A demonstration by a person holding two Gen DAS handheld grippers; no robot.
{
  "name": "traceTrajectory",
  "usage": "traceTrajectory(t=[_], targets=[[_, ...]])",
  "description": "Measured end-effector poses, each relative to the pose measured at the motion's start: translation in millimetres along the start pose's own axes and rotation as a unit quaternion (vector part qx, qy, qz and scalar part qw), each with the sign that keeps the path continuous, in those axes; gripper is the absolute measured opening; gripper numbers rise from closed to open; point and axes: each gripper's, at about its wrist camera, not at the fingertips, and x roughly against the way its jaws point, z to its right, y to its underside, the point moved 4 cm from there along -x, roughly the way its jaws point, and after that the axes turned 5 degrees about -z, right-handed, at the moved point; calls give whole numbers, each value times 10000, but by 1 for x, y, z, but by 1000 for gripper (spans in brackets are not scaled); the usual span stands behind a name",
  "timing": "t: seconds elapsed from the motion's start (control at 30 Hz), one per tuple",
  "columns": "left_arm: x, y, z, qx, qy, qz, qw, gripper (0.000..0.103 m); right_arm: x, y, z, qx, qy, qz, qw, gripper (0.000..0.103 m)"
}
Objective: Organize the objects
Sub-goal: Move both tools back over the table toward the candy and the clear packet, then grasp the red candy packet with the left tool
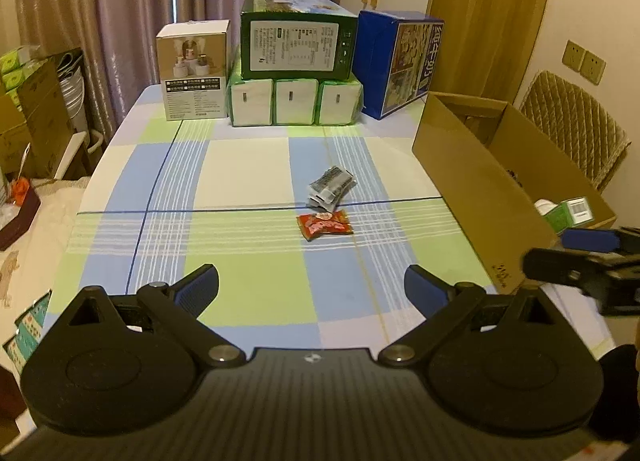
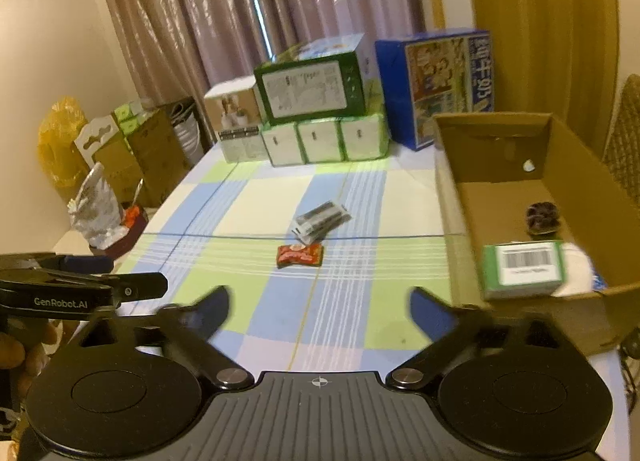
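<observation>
**Presently: both grippers empty**

My left gripper (image 1: 311,287) and right gripper (image 2: 319,308) both gape wide, holding nothing. At twelve o'clock, a crinkled red sachet (image 1: 325,224) lies flat on the checked tablecloth (image 1: 248,165), just beside a grey foil packet (image 1: 331,186). At two o'clock, the cardboard box (image 2: 460,197) holds a green-edged carton (image 2: 523,270).

Red snack packet (image 1: 325,224): small, flat, crinkled, lying face up on the checked surface (image 1: 248,165), just nearer than the dark blue line.

Grey-black sachets (image 1: 331,186): a loose bundle of several, fanned and angled, just beyond the red packet, close but apart.

Cardboard box (image 2: 456,197): open-topped, at the surface's right edge. Inside: a green-and-white carton (image 2: 522,270) with a barcode label facing up, a white item partly hidden behind it, and a small dark object (image 2: 542,218) farther back, blurred.
</observation>
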Motion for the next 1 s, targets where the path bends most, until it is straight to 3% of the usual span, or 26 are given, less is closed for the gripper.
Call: traceTrajectory(t=[0.2,0.27,0.5,0.77,1.0], targets=[[-44,-9,-14,-358,193,-64,9992,93,-53,-7,0,130,44,-197,9997,53],[-61,-11,-18,-449,253,-95,9986,91,-69,-9,3,154,70,-242,9996,50],[-121,-23,-23,-1096,482,-158,9927,83,-123,-20,15,295,131,-324,9990,49],[-180,-33,-13,-2063,829,-307,9745,76,-169,-26,30,399,166,-454,9980,49],[-216,-48,-2,-2484,935,-459,9630,67,-193,-28,43,445,244,-556,9972,49]])
